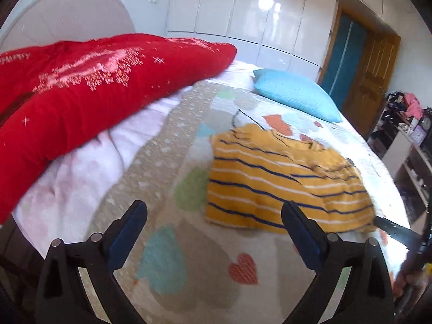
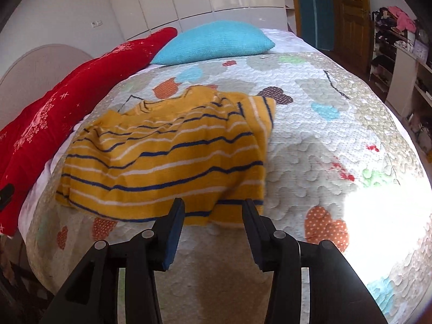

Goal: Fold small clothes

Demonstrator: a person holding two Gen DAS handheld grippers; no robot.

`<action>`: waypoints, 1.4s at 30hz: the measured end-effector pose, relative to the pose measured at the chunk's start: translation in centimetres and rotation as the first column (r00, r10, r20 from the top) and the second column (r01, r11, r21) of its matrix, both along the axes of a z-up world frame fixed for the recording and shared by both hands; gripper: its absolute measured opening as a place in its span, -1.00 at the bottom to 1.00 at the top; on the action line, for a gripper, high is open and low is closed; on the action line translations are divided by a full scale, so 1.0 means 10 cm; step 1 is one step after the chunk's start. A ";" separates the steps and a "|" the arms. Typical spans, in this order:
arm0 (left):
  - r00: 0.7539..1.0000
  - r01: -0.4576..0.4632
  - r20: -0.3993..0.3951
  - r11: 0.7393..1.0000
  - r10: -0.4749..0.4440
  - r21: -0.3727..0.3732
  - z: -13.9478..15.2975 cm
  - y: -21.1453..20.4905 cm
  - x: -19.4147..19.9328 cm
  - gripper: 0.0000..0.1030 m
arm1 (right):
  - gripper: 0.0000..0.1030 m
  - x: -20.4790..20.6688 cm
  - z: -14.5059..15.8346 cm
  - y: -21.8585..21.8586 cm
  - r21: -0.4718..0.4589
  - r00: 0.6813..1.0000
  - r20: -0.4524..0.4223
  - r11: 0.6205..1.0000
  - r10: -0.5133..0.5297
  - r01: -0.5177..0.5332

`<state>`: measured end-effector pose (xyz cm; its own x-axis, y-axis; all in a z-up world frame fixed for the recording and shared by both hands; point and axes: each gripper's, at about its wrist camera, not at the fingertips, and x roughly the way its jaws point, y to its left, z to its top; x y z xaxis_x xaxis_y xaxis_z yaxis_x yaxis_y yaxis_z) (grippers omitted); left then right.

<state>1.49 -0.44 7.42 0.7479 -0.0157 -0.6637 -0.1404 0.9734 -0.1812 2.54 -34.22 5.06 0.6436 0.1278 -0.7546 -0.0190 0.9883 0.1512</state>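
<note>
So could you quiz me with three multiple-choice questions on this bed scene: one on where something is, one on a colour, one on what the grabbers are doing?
1. Where does the striped shirt lie?
A. on the bedspread
B. on the blue pillow
C. on the floor

2. What colour is the shirt's ground?
A. green
B. mustard yellow
C. pink

3. How is the left gripper?
A. shut on the shirt
B. shut on a pillow
C. open, holding nothing

Answers: 1 A, the shirt is spread over the heart-patterned cover, apart from the pillow. 2 B, yellow with dark blue and white stripes. 3 C, its fingers stand wide apart over the bed; the right gripper is open too.
</note>
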 end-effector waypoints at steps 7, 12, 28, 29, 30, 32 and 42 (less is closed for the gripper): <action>0.994 -0.059 -0.088 0.997 0.063 0.046 -0.22 0.00 -0.23 0.93 | 0.06 -0.11 -0.04 0.57 -0.067 0.990 -0.005 0.988 0.139 -0.139; 0.979 -0.142 -0.134 0.986 0.154 0.091 -0.29 0.23 -0.39 0.93 | 0.09 -0.14 -0.15 0.87 -0.073 0.979 -0.026 0.976 0.204 -0.205; 0.952 -0.245 -0.139 0.951 0.273 0.187 -0.37 0.59 -0.56 0.93 | 0.15 0.01 -0.39 1.99 -0.210 0.914 -0.101 0.890 0.392 -0.405; 0.950 -0.250 -0.140 0.948 0.279 0.195 -0.38 0.61 -0.56 0.93 | 0.15 0.03 -0.40 2.07 -0.223 0.909 -0.107 0.882 0.402 -0.416; 0.949 -0.252 -0.143 0.947 0.282 0.198 -0.39 0.63 -0.57 0.93 | 0.15 0.04 -0.42 2.14 -0.235 0.905 -0.111 0.873 0.412 -0.426; 0.946 -0.255 -0.152 0.948 0.285 0.188 -0.42 0.70 -0.58 0.93 | 0.15 0.06 -0.46 2.28 -0.259 0.896 -0.119 0.858 0.427 -0.443; 0.937 -0.272 -0.194 0.956 0.289 0.112 -0.58 0.93 -0.58 0.93 | 0.27 0.22 -0.59 2.83 -0.387 0.888 -0.116 0.803 0.445 -0.453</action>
